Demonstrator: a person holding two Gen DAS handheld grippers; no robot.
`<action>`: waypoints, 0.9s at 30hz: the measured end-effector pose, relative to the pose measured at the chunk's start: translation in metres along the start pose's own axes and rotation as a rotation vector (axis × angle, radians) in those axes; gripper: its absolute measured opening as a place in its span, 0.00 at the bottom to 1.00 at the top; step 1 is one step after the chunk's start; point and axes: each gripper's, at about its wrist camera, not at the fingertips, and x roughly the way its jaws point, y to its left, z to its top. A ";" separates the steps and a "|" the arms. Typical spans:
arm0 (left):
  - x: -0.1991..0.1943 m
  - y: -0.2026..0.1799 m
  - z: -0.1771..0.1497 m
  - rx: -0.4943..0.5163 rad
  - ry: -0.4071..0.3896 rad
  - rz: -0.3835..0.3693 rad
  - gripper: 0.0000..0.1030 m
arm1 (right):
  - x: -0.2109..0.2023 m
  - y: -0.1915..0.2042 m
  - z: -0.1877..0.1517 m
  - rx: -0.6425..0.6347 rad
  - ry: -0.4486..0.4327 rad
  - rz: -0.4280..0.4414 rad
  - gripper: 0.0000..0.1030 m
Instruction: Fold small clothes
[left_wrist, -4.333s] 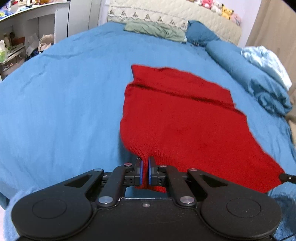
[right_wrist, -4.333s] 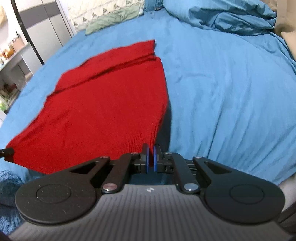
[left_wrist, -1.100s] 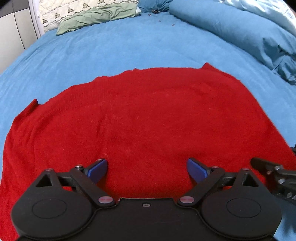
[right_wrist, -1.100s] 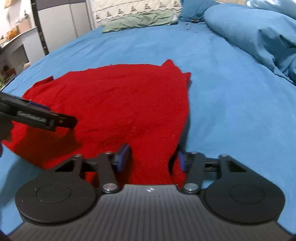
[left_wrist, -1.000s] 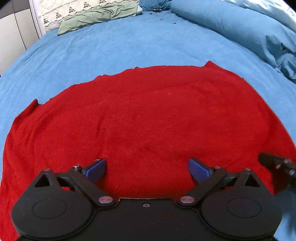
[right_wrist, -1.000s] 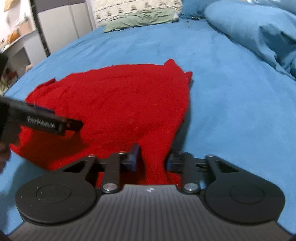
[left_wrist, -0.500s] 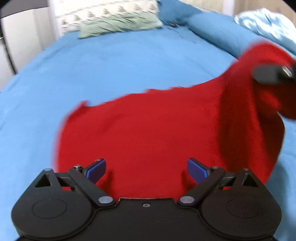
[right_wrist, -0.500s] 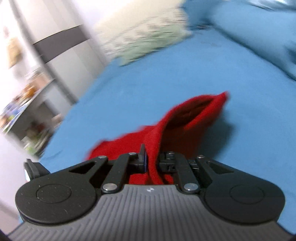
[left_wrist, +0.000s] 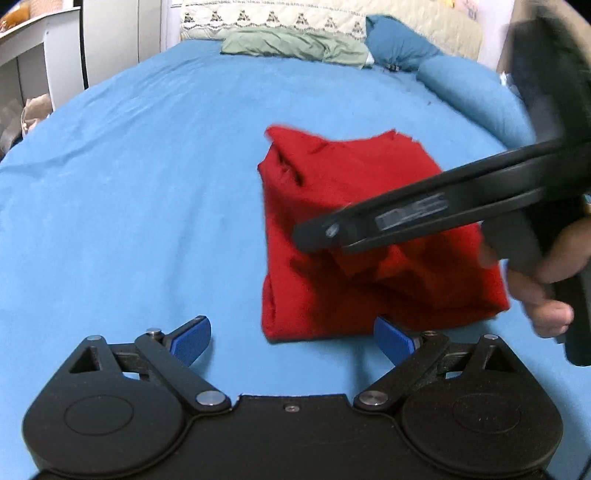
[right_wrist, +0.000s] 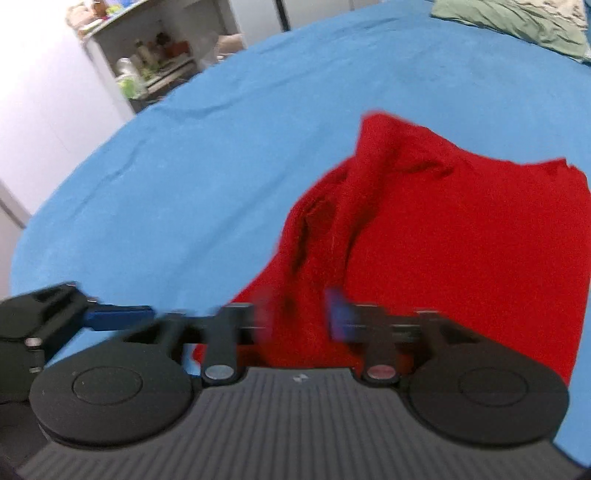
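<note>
A red knit garment (left_wrist: 351, 221) lies folded over on itself on the blue bed sheet (left_wrist: 147, 184). It also shows in the right wrist view (right_wrist: 461, 240). My left gripper (left_wrist: 291, 338) is open and empty, just in front of the garment's near edge. My right gripper (right_wrist: 301, 319) is open, blurred by motion, right above the garment's near left edge with nothing in it. In the left wrist view the right gripper (left_wrist: 317, 236) reaches in from the right over the garment, held by a hand (left_wrist: 546, 280).
A green pillow (left_wrist: 295, 46) and blue pillows (left_wrist: 461, 85) lie at the head of the bed. White shelves with small items (right_wrist: 155, 62) stand beyond the bed's left edge. The left gripper shows at the lower left of the right wrist view (right_wrist: 55, 314).
My right gripper carried the garment's right side over to the left, folding it in half, and has opened and let go. My left gripper stayed open and drew back.
</note>
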 end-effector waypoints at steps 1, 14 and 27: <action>-0.002 0.001 0.000 -0.007 -0.011 -0.017 0.94 | -0.011 0.000 -0.002 -0.011 -0.031 0.002 0.87; 0.005 0.002 0.011 -0.145 -0.067 -0.029 0.94 | -0.104 -0.036 -0.149 0.058 -0.256 -0.385 0.95; 0.014 0.010 0.016 -0.176 -0.052 -0.012 0.94 | -0.064 -0.028 -0.161 0.120 -0.274 -0.467 0.86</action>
